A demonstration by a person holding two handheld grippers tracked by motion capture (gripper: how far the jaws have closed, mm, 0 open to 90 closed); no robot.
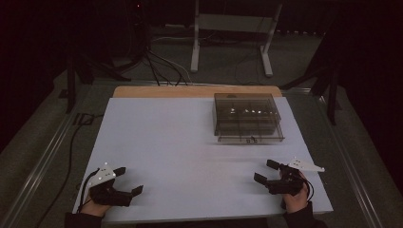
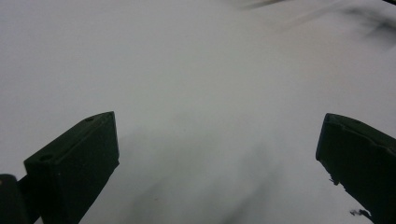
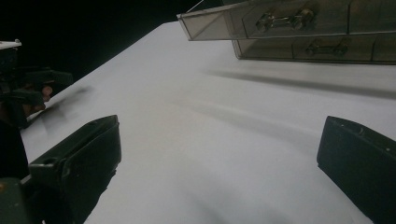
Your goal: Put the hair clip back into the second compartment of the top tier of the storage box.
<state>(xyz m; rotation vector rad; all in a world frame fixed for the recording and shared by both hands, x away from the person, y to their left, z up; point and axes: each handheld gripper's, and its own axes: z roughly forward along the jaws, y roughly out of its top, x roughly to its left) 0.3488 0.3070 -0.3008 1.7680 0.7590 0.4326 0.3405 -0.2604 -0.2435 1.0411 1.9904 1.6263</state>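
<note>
While I am resting both hands near the front edge of the white table (image 1: 190, 142), my left gripper (image 1: 128, 180) is standing with its jaws spread wide and holding nothing. My right gripper (image 1: 263, 172) is also gaping, with bare table between its jaws. The clear plastic organizer box (image 1: 247, 116) is sitting at the far right part of the table, well apart from both grippers. Its long axis is running left to right, and its front flange is facing me. Small metal parts inside its compartments are glinting, but I cannot make out what they are.
</note>
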